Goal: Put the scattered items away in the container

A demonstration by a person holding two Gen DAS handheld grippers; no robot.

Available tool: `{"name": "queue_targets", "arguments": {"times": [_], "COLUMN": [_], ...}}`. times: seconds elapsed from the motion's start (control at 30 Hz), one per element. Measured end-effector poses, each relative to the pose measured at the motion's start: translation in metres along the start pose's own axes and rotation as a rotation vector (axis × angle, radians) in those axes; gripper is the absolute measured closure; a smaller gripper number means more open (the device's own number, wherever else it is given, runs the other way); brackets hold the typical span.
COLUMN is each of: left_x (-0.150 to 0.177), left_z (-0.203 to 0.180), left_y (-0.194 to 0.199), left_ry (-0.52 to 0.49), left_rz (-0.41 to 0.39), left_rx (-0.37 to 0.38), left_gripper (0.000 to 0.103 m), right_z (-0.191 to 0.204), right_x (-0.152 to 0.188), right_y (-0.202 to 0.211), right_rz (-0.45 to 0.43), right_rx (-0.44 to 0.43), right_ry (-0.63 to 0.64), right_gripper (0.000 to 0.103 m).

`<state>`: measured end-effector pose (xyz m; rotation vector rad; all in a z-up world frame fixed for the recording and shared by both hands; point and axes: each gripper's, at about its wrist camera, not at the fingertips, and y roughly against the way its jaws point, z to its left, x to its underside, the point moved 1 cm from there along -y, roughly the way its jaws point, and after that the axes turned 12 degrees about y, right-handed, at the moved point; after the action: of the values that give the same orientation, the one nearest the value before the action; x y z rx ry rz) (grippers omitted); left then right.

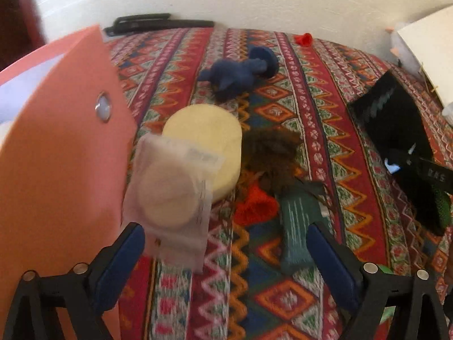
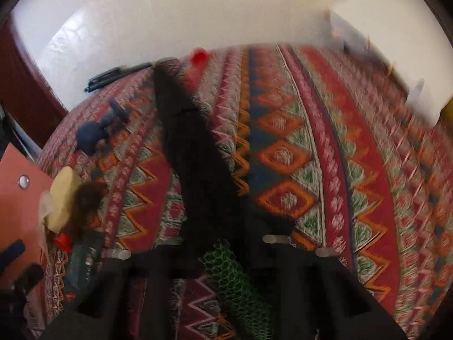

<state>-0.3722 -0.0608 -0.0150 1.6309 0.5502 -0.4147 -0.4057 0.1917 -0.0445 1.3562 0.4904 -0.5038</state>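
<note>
My left gripper (image 1: 225, 231) hangs open over the patterned cloth, its blue pads (image 1: 121, 257) wide apart. Between and just ahead of them lie a clear packet with a round pad (image 1: 170, 195), a red knitted piece (image 1: 254, 206) and a teal block (image 1: 297, 226). Behind these sit a cream disc (image 1: 206, 136), a brown fuzzy clump (image 1: 271, 153) and a blue toy (image 1: 240, 70). The salmon container (image 1: 56, 170) stands against the left pad. My right gripper (image 2: 223, 235) is shut on a long black packet (image 2: 192, 147), with green mesh (image 2: 237, 283) under it; the view is blurred.
A small red item (image 1: 303, 39) lies near the far wall beside a black bar (image 1: 158, 24). White paper or a box (image 1: 424, 51) stands at the back right. The container's flap with a metal snap (image 1: 103, 110) juts toward the disc.
</note>
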Motion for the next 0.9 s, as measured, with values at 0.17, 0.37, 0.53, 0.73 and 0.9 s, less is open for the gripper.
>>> {"name": "queue_targets", "arguments": {"times": [0.17, 0.37, 0.53, 0.73, 0.9], "left_x": [0.0, 0.003, 0.004, 0.025, 0.039], "left_z": [-0.006, 0.007, 0.031, 0.013, 0.017], "left_y": [-0.044, -0.04, 0.017, 0.109, 0.16], "left_ry": [-0.153, -0.092, 0.096, 0.08, 0.074], "left_rz": [-0.002, -0.013, -0.012, -0.093, -0.163], "left_rx": [-0.094, -0.093, 0.158, 0.344, 0.419], "left_gripper": [0.019, 0.084, 0.098, 0.098, 0.098], "right_z": [-0.032, -0.048, -0.051, -0.052, -0.046], "right_x": [0.008, 0.021, 0.035, 0.053, 0.061], "right_y": [0.011, 0.034, 0.069, 0.128, 0.166], "right_rz": [-0.005, -0.025, -0.066, -0.166, -0.209], "right_rx": [-0.169, -0.228, -0.239, -0.272, -0.311], "right_ry": [-0.154, -0.228, -0.269, -0.342, -0.36], "right_gripper": [0.084, 0.084, 0.085, 0.087, 0.087]}}
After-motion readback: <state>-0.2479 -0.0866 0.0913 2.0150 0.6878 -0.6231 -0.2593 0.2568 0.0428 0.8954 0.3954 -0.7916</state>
